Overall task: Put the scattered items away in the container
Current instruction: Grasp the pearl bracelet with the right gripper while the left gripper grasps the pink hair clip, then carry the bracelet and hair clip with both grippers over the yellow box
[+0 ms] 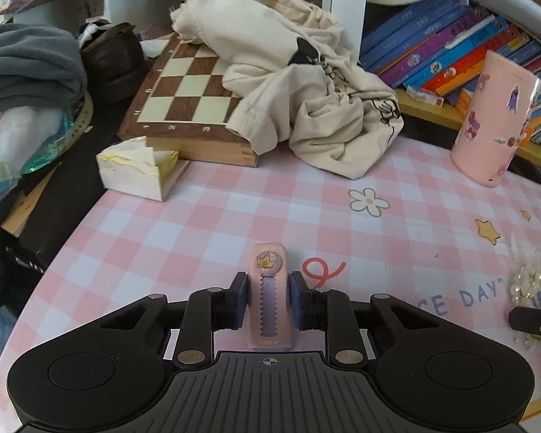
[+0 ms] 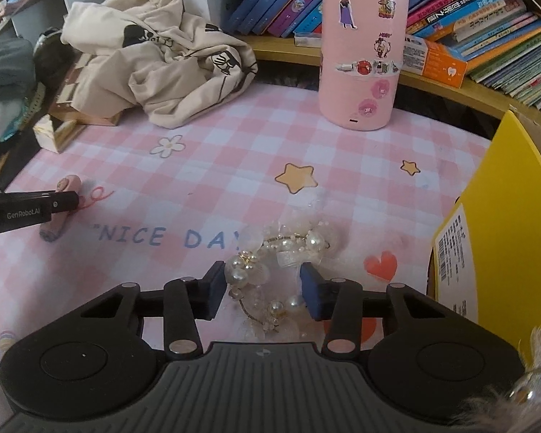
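Left tool (image 1: 268,301) clamping pink clip (image 1: 269,306), lengthwise

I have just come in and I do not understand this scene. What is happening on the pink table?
A person works two hand-held grippers over the checked table mat. The left gripper is shut on a small pink clip. The right gripper has closed around a pearl hair ornament. A yellow container stands at the right edge.
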